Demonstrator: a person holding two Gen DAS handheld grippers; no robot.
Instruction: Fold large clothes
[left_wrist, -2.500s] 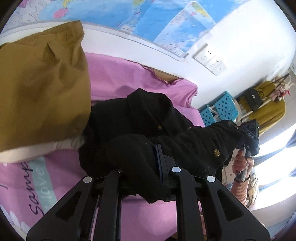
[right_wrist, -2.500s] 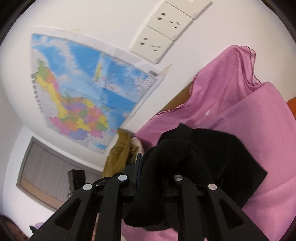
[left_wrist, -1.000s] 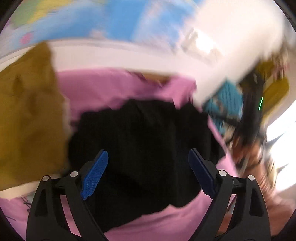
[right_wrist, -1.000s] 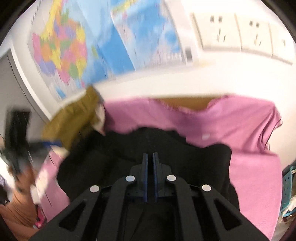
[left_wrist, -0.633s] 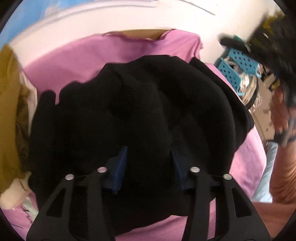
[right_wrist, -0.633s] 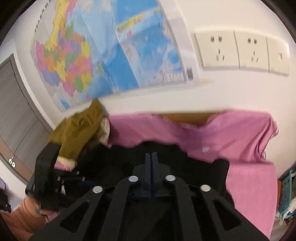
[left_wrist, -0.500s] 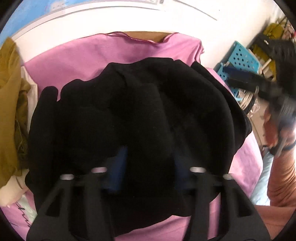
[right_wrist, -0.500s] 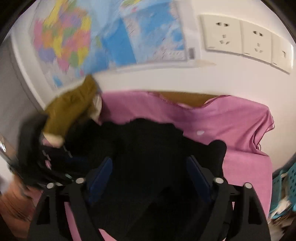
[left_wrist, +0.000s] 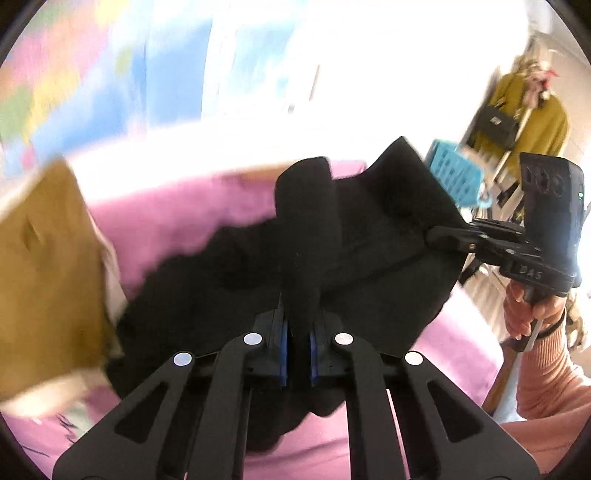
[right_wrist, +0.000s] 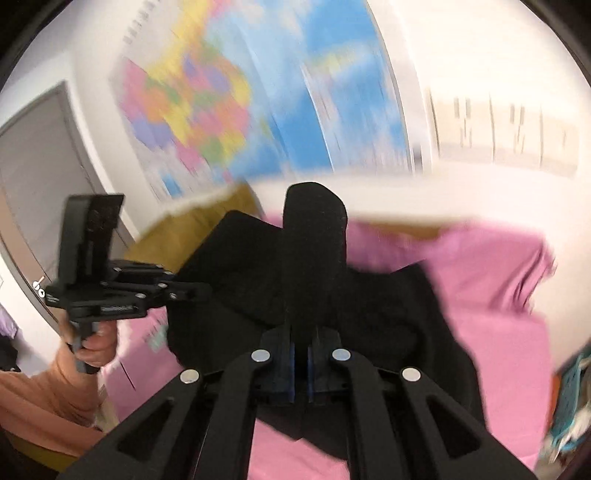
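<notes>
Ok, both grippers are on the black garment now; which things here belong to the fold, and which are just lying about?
Part of the job:
- black garment, pinched in both grippers
- left gripper, just closed on it
- right gripper, just closed on it
- pink bedsheet under it

Just lying about:
- mustard garment at the side
- wall map
- blue basket

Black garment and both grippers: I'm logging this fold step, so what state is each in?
Black garment: bunched, partly lifted off the pink sheet.
Left gripper: just closed, shut on a fold.
Right gripper: just closed, shut on a fold.
</notes>
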